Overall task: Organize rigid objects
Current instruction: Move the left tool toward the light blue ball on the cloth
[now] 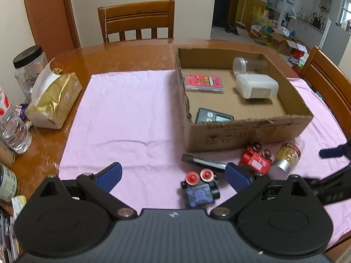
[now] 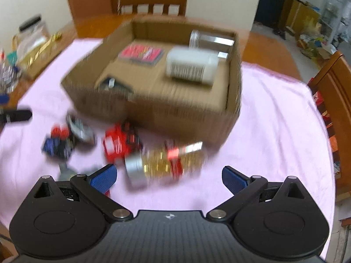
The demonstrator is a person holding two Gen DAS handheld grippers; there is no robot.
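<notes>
The left gripper [image 1: 173, 176] hangs above the pink cloth [image 1: 122, 114] with its blue pads spread wide and nothing between them. The right gripper [image 2: 169, 178] is spread just as wide and empty; its view is blurred.

Just ahead of the left gripper lies a blue toy car [image 1: 200, 189] with red wheels, on its side. Beyond it is a dark flat bar-shaped thing [image 1: 204, 162]; what it is I cannot tell. Beside that is a red toy car [image 1: 255, 156], and touching it a clear jar of gold beads [image 1: 286, 154] with a silver lid, lying on its side. In the right wrist view the jar of gold beads [image 2: 166, 164] lies directly before the open pads, the red toy car [image 2: 119, 143] to its left, the blue toy car [image 2: 58, 144] further left.

All four lie loose on the cloth, against the near wall of an open cardboard box [image 1: 248, 131]. Inside the box are a pink card pack [image 1: 204, 83], a white plastic container [image 1: 256, 86] on its side, a clear empty jar [image 1: 249, 65] behind it, and a black digital timer [image 1: 214, 117] at the near wall.

Off the cloth to the left, on the wooden table [image 1: 122, 57], stand a gold tissue pack [image 1: 54, 100], a black-lidded jar [image 1: 29, 65] and a crumpled water bottle [image 1: 15, 129]. Wooden chairs [image 1: 137, 22] stand at the far side and the right.
</notes>
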